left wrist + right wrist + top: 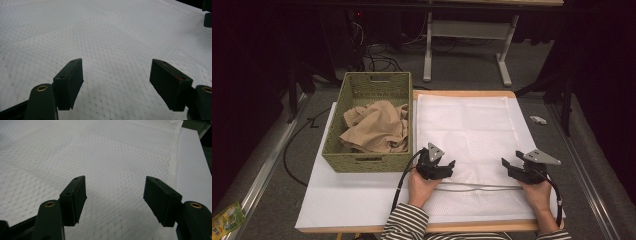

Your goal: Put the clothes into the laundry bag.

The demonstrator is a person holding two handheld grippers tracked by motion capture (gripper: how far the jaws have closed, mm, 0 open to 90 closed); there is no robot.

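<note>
A white mesh bag [467, 135] lies flat on the table, its zipper line running along the near edge. My left gripper [443, 167] hovers over the bag's near left part, jaws wide apart and empty; in the left gripper view the same gripper [116, 75] looks down on the mesh [105, 37]. My right gripper [512, 167] is over the bag's near right corner, also open and empty; the right gripper view shows this gripper [115, 192] above the mesh [100, 155]. A tan cloth [377, 127] lies crumpled in a green woven basket [364, 162] at the left.
The basket stands on a white board [342, 195] that covers the wooden table. A small white object [538, 120] lies on the floor to the right. Cables and a desk frame [467, 30] sit behind the table.
</note>
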